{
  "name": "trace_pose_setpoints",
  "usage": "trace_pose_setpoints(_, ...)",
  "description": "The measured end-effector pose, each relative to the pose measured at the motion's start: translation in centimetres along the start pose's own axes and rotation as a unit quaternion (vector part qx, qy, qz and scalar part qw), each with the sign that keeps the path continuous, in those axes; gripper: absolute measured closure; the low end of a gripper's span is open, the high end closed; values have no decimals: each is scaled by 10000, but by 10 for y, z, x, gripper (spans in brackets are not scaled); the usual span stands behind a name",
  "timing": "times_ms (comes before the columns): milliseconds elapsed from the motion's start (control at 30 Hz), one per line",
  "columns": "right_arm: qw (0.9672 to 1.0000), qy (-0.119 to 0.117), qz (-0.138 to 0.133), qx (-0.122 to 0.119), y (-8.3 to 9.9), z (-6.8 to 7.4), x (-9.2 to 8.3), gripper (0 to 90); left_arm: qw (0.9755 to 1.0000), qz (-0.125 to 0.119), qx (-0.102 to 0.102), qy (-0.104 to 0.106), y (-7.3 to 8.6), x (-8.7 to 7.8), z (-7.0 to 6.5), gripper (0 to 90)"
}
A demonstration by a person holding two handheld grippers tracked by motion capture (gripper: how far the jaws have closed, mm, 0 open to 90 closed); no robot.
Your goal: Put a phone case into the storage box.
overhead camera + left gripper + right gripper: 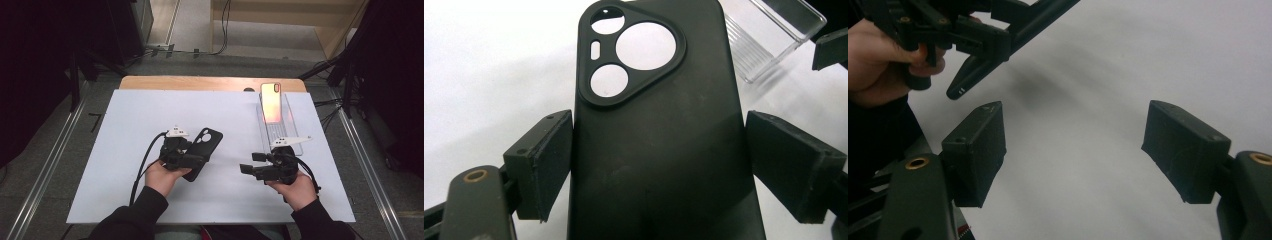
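The matte black soft phone case sits between my left tool's jaws, back face toward the camera riding on that tool. Near its top end it has a rounded triangular raised camera frame with three round cut-outs and a small slot, the white surface showing through them. From above it slants over the white sheet, camera end pointing away from me.

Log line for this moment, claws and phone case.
left claw: shut on black phone case | right claw: open, empty | phone: on clear stand
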State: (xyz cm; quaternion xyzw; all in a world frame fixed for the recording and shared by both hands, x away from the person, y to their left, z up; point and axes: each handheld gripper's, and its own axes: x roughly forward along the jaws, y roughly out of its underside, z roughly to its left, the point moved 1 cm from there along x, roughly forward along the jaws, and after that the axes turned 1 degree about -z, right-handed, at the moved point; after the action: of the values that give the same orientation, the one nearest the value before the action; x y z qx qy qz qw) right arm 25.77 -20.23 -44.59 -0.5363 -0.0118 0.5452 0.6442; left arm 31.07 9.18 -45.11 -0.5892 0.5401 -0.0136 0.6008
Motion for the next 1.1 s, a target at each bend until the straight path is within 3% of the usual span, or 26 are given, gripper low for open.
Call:
trace_pose_setpoints(133, 10000, 20, -82, 14, -5, 1, 2, 234, 9999, -143, -2, -96, 5, 4, -7, 149)
trace_pose_setpoints(233, 9997, 190, -63, -126, -8, 2, 4, 234, 9995, -233, 23, -195, 7, 8, -12, 148)
trace_pose_setpoints(400, 9996, 165, -191, 91, -15, 2, 7, 234, 9986, -459, 6, -264, 11, 12, -18, 148)
trace_pose_setpoints(700, 9990, 138, -336, 242, -31, 7, 14, 214, 9966, -768, -76, -303, 18, 13, -25, 148)
trace_pose_setpoints(967, 9987, 97, -347, 351, -42, 11, 23, 215, 9914, -1250, 62, -393, 26, 14, -34, 148)
trace_pose_setpoints(1100, 9986, 100, -348, 372, -46, 11, 29, 215, 9895, -1417, -25, -298, 29, 15, -37, 148)
